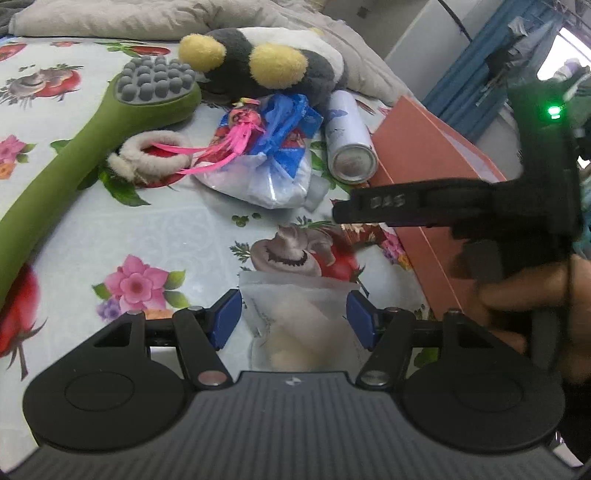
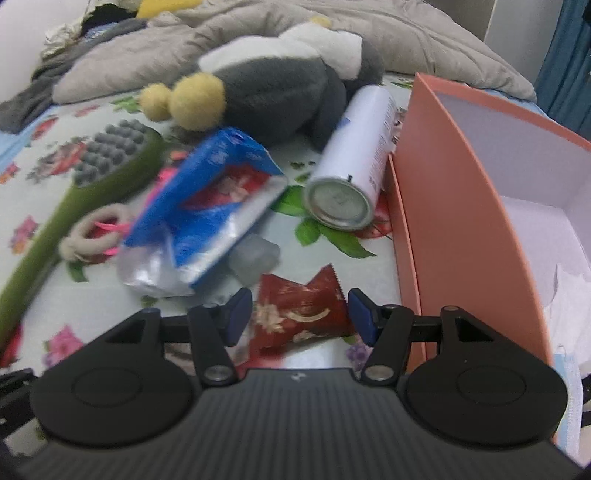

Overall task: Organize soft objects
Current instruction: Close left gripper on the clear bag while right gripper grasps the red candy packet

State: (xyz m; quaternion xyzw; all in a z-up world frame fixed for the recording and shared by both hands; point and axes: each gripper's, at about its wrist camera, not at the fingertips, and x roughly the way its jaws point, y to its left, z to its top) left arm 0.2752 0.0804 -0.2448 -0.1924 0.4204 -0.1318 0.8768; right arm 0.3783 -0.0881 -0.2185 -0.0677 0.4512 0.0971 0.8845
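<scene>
My left gripper [image 1: 294, 319] is open, its blue pads on either side of a clear plastic pouch [image 1: 299, 314] with a pale soft item inside, lying on the flowered sheet. My right gripper [image 2: 300, 315] is open around a red crinkly packet [image 2: 301, 314] on the sheet. The right gripper also shows in the left wrist view [image 1: 461, 210], just above the salmon box. A grey, white and yellow plush toy [image 1: 266, 70] [image 2: 273, 85] lies at the back. A fluffy beige ring [image 1: 147, 157] [image 2: 94, 232] lies by the green brush.
An open salmon box [image 2: 454, 206] [image 1: 436, 155] stands at the right, white paper inside. A white spray can [image 2: 354, 158] [image 1: 347, 136], a blue-and-clear plastic bag [image 2: 218, 206] [image 1: 269, 147], a long green massage brush [image 1: 77, 147] [image 2: 74, 199] and a grey quilt [image 2: 369, 33] crowd the bed.
</scene>
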